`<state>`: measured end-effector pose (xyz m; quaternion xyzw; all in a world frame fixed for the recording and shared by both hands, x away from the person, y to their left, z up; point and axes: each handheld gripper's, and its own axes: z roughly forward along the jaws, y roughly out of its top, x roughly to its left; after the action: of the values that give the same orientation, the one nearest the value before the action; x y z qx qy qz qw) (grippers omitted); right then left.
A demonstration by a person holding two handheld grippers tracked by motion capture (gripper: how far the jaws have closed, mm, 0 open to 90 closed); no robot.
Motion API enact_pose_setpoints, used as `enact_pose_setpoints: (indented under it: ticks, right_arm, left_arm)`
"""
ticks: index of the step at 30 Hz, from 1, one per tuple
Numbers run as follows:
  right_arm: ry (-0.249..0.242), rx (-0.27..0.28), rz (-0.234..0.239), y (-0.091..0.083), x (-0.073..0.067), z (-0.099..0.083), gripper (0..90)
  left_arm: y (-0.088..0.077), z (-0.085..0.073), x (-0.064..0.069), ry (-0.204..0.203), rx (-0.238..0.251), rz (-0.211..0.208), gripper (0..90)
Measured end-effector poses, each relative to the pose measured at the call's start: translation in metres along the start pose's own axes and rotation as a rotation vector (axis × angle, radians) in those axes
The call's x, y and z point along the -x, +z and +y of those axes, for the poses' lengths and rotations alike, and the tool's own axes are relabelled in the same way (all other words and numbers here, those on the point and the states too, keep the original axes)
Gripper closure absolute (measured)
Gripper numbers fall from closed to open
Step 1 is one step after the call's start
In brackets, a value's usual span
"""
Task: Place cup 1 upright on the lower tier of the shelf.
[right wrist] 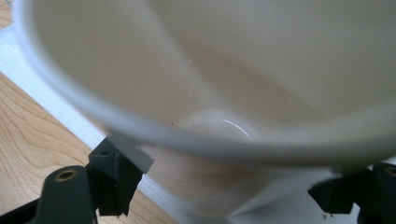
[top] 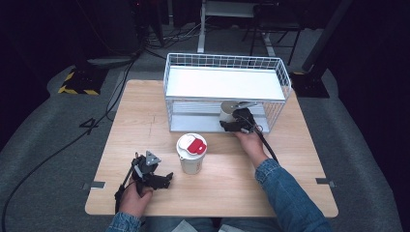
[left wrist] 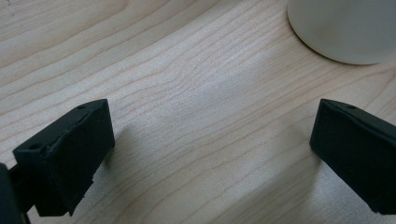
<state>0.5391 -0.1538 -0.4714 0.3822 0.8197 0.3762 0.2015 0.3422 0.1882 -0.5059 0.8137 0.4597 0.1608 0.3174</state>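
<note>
Our right gripper (top: 235, 122) pinches the open white cup (right wrist: 224, 93) between its jaws, inside the wire basket's (top: 275, 104) lower tier. Our left gripper (top: 157, 180) rests spread on the table (left wrist: 187, 93), the lidded cup (top: 192, 153) just beyond its jaws. We judge that the thin wall could buckle or catch the shelf above.

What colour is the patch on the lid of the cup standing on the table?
Red, on a white lid; the high view shows it best.
</note>
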Motion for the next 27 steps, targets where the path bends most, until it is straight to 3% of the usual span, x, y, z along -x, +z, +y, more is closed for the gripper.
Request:
enact_pose_setpoints:
  ticks: [9,15,27]
  right_arm:
    - [-0.004,0.001,-0.029,-0.001,0.002,0.000,14.8]
    - [0.030,0.021,-0.024,-0.007,0.003,-0.001,6.0]
    - [0.011,0.054,-0.009,-0.039,0.003,-0.008,6.0]
  left_arm:
    - [0.000,0.000,0.000,0.001,0.001,0.000,0.3]
    - [0.000,0.000,0.000,0.000,0.001,0.000,0.3]
    - [0.001,0.002,-0.003,0.018,-0.001,-0.019,0.3]
